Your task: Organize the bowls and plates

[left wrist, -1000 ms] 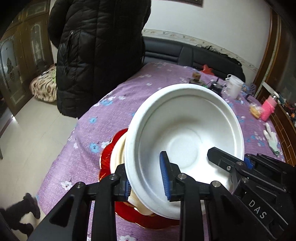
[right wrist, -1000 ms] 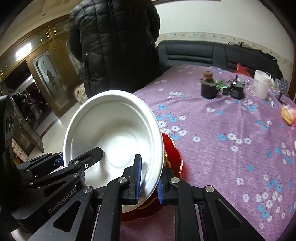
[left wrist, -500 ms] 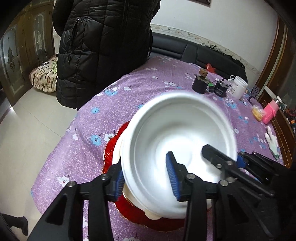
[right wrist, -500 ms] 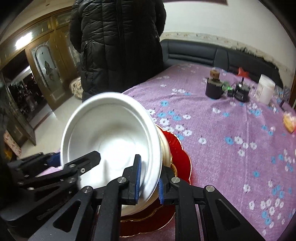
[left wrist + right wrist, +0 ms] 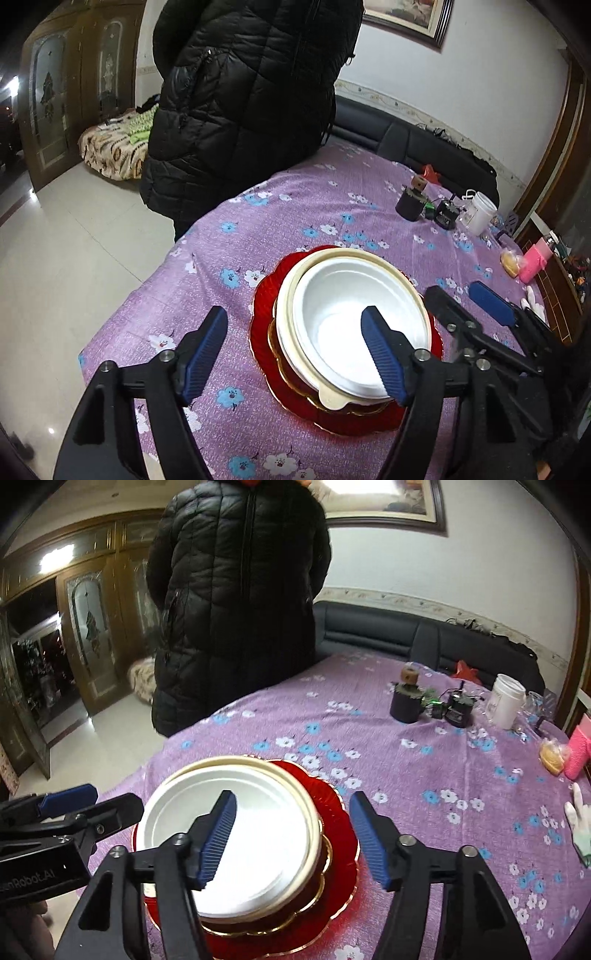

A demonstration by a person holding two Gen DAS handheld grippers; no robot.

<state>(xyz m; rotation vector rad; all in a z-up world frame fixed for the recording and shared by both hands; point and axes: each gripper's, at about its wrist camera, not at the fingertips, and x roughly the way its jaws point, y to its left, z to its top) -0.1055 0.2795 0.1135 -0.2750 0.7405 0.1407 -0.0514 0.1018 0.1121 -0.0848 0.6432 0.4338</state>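
1. Left wrist: white bowl [image 5: 354, 325] sits nested in the stack on the red plate [image 5: 266, 332]; left gripper [image 5: 295, 350], jaws just opened, holds nothing.
2. Right wrist: right gripper [image 5: 291, 838], likewise just opened, straddles the bowl [image 5: 225, 834] rim without touching; stacking looks done; no loose dishes visible.

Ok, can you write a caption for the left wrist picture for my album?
White bowl nested on the red plate, left gripper and right gripper just opened, nothing held.

left gripper [image 5: 295, 350]: jaws just opened, spread wide, pads pressing on nothing, angled downward | right gripper [image 5: 291, 836]: jaws just opened, spread wide, pads pressing on nothing, angled downward | layout: the two grippers side by side, tips converging toward one spot
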